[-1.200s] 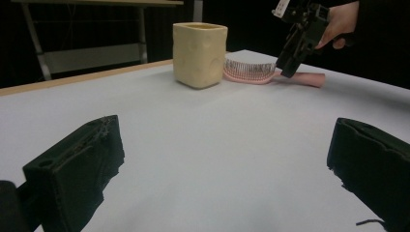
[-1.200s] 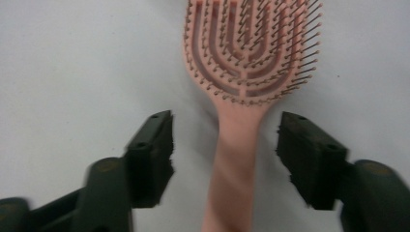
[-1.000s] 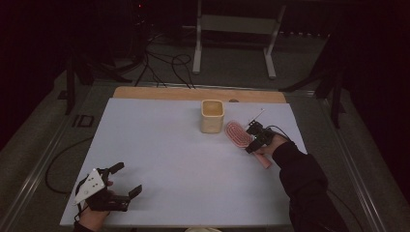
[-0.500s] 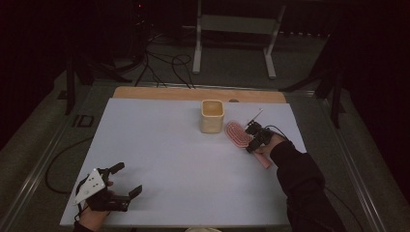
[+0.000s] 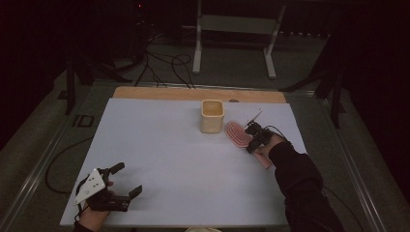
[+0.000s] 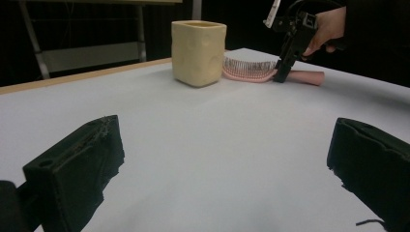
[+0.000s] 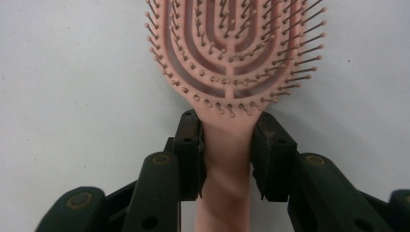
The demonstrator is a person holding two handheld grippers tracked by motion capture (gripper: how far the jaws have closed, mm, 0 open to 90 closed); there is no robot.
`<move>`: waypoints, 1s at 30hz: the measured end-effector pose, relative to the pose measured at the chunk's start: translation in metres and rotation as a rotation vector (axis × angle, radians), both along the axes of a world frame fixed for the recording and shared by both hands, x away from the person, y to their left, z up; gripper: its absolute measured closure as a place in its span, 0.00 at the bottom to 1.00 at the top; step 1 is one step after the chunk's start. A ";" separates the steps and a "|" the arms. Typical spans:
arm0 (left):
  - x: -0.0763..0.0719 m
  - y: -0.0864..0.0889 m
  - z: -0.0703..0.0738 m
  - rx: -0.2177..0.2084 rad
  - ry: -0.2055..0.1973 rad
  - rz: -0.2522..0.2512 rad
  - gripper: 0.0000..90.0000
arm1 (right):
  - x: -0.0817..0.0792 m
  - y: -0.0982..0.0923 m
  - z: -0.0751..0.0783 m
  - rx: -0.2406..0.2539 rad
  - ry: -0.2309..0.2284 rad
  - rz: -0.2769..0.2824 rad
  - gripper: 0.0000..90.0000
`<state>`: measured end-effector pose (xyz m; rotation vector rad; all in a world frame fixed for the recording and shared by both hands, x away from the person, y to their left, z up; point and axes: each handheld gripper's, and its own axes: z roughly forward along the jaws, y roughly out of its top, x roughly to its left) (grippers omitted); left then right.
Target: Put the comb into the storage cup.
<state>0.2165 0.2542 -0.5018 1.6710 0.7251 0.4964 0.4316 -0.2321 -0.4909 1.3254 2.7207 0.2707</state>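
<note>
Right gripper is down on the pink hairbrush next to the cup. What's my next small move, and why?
Probably finish the squeeze, then lift a little. The right gripper straddles the pink hairbrush at the neck of its handle; its jaws have just been closing and sit against both sides. The brush lies flat on the table, bristles up, close beside the cup, so raise it straight up.

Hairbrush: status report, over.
Right gripper closing on the pink hairbrush neck, brush flat on table. Left gripper open, idle. Cup beside brush head.
</note>
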 end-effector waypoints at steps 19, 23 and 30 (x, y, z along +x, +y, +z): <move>0.000 0.000 0.000 0.002 0.001 0.001 0.00 | -0.017 -0.007 -0.002 0.065 -0.103 -0.039 0.78; 0.000 0.000 0.000 0.001 0.001 0.001 0.00 | -0.021 -0.009 -0.001 0.072 -0.123 -0.035 0.78; 0.000 0.000 0.000 0.001 0.001 0.001 0.00 | -0.026 -0.016 0.012 0.144 -0.165 -0.053 0.78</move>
